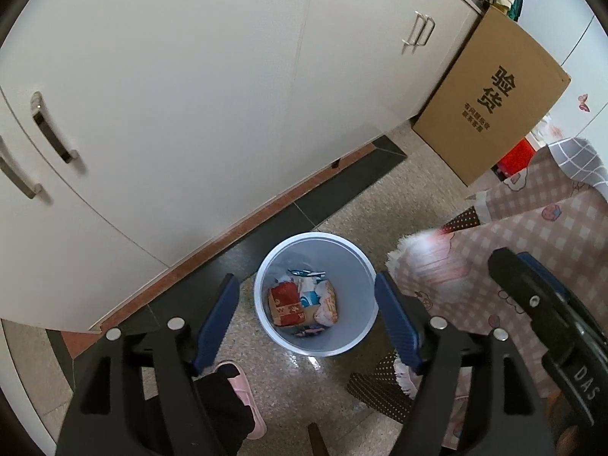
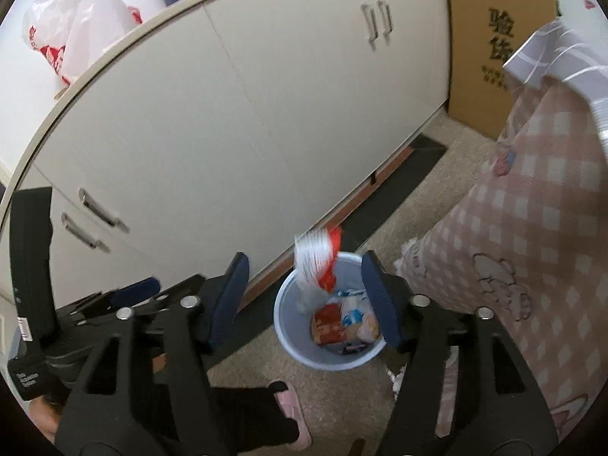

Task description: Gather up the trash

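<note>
A pale blue trash bin [image 1: 266, 315] stands on the speckled floor by the white cabinets; it also shows in the right wrist view [image 2: 288, 326]. Several wrappers [image 1: 302, 304] lie in its bottom. My left gripper [image 1: 306, 317] is open and empty, held above the bin. My right gripper [image 2: 304, 296] is open above the bin. A white and red wrapper [image 2: 317, 262] is in mid-air, blurred, between the right fingers and over the bin's rim. It shows as a blurred white and red shape [image 1: 437, 262] in the left wrist view.
White cabinets [image 1: 190, 95] run behind the bin. A cardboard box [image 1: 494, 95] stands at the right. A pink checked cloth [image 2: 532, 228] hangs at the right, close to the bin. A foot in a pink slipper [image 1: 243, 387] stands in front of the bin.
</note>
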`<state>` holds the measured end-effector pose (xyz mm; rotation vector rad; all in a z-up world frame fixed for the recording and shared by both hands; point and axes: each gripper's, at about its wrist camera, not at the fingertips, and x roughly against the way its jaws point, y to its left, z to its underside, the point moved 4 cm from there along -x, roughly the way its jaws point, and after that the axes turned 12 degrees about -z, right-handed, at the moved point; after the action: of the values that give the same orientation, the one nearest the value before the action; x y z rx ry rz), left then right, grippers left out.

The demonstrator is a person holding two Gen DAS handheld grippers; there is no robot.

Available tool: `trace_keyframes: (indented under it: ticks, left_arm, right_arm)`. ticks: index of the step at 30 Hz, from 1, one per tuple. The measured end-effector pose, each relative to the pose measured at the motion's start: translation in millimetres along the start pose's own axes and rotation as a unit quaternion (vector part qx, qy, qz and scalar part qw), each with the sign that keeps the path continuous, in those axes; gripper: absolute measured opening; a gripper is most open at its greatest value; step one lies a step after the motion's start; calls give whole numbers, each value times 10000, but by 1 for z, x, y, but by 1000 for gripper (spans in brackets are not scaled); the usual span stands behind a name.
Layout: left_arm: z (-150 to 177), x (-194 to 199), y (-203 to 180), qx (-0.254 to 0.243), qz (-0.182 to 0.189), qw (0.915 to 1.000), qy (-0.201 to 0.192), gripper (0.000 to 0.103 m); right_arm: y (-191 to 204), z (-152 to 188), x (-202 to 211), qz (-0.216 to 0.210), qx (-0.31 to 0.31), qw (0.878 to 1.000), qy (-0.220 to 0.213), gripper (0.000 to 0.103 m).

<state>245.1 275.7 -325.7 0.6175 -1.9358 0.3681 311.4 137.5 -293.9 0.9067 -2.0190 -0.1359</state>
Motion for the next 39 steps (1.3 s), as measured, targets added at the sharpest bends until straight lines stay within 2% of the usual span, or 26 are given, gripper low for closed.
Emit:
trace_keyframes:
  ticks: [4,9,13,19,28,32,34,36,39]
  left_arm:
    - [-1,15,6,39,-78,9999,-105,75]
    - [-1,55,6,1,-227,9989,-416,76]
    - [-1,107,3,-64,-177,9951,-971,78]
    - [7,188,-8,-170,112,9842,-1757,82]
    - [41,293,-38,-290,700,9581,-2761,89]
    - [63,335,-53,-470,916,9435,-3150,89]
    - [73,351,-59,-582,905,9361,-3348,90]
    - [87,371,-64,-751,860,9252,-3619,91]
    - [101,392,-69,-878,865,9147,-3850,91]
  right_arm:
    - [10,0,9,-11,121,9999,-57,61]
    - [22,-4,39,112,293,9991,-300,62]
    - [38,-9,79,244,505,9964,-636,65]
    - [58,-8,156,521,697,9877,-1295,70]
    - [64,14,283,1046,726,9663,-2236,80]
    - [67,27,327,1274,706,9553,-2573,85]
    - [69,36,346,1331,684,9504,-2725,87]
    - [71,47,364,1371,627,9459,-2873,88]
    - [76,63,387,1506,632,9379,-3061,89]
